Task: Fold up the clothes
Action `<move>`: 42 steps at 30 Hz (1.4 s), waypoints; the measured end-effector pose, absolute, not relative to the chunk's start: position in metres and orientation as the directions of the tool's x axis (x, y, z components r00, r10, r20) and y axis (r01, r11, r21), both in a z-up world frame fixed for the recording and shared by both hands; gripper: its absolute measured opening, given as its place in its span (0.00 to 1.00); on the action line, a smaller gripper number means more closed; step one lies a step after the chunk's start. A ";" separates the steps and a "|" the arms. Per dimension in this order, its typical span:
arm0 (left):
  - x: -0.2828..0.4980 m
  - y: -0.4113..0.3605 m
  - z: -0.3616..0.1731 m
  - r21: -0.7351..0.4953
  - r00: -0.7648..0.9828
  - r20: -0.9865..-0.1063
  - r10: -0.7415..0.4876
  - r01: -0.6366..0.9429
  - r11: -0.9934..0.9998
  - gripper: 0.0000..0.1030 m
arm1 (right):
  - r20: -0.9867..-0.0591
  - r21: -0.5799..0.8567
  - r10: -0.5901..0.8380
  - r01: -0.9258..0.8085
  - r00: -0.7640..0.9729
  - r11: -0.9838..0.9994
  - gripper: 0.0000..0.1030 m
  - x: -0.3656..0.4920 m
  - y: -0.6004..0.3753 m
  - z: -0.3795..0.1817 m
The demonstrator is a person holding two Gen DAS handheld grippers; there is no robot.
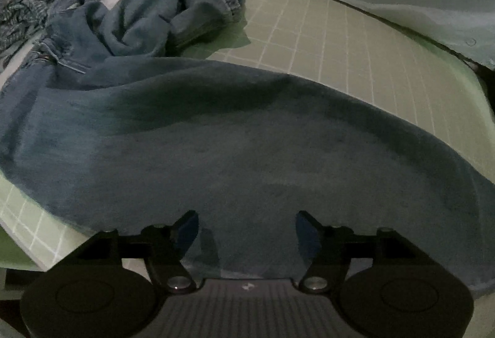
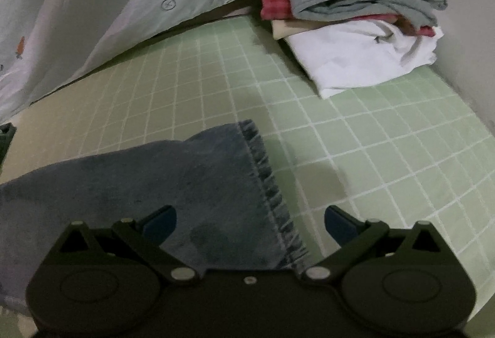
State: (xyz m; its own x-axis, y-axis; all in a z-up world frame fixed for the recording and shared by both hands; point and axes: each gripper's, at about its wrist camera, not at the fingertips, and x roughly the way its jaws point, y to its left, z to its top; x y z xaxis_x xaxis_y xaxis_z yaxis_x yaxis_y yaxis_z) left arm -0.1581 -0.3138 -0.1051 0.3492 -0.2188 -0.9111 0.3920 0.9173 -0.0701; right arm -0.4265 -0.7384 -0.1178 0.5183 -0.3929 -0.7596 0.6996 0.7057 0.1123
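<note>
We see jeans (image 1: 247,136) flat on green mat (image 1: 324,34), leg running left-right. Right gripper (image 2: 250,223) spread wide, empty, over frayed hem (image 2: 263,177); left gripper (image 1: 247,226) released mid-leg.

I count one pair of jeans (image 1: 235,133), one patterned garment (image 1: 37,10) far left, one folded stack (image 2: 355,22) far right, and two grippers.

Both wrist views low, close over jeans (image 1: 247,136), shared green mat (image 2: 371,136)
</note>
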 end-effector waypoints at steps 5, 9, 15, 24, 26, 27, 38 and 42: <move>-0.155 -0.325 -0.111 -0.045 0.332 -0.921 -0.205 0.431 0.901 0.73 | -0.754 0.165 -0.397 0.736 0.523 0.656 1.00 -0.428 -0.741 -0.122; -0.149 -0.328 -0.120 -0.044 0.311 -0.931 -0.190 0.421 0.906 0.74 | -0.760 0.162 -0.407 0.754 0.507 0.636 0.99 -0.422 -0.742 -0.124; -0.148 -0.326 -0.127 -0.043 0.311 -0.932 -0.187 0.416 0.908 0.86 | -0.759 0.138 -0.433 0.770 0.486 0.623 0.84 -0.414 -0.739 -0.127; -0.161 -0.338 -0.135 0.012 0.337 -0.928 -0.160 0.456 0.890 1.00 | -0.763 0.120 -0.430 0.759 0.483 0.640 0.54 -0.416 -0.735 -0.130; -0.162 -0.338 -0.135 0.013 0.339 -0.927 -0.159 0.454 0.891 1.00 | -0.760 0.127 -0.436 0.768 0.482 0.628 0.55 -0.420 -0.736 -0.129; -0.162 -0.338 -0.135 0.013 0.340 -0.927 -0.159 0.454 0.891 1.00 | -0.755 0.128 -0.443 0.772 0.483 0.623 0.58 -0.421 -0.736 -0.128; -0.165 -0.338 -0.134 0.014 0.349 -0.922 -0.169 0.465 0.885 1.00 | -0.716 0.204 -0.407 0.727 0.568 0.656 0.81 -0.398 -0.766 -0.117; -0.166 -0.338 -0.135 0.013 0.357 -0.918 -0.174 0.465 0.885 1.00 | -0.760 0.250 -0.323 0.712 0.564 0.656 0.55 -0.384 -0.775 -0.128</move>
State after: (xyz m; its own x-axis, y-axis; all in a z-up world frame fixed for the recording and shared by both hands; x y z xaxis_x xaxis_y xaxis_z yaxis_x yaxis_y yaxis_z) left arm -0.1659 -0.3382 -0.1345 0.3568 -0.1737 -0.9179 0.4651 0.8852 0.0133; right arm -0.3841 -0.7750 -0.1283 0.5640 -0.3227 -0.7601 0.7119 0.6564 0.2495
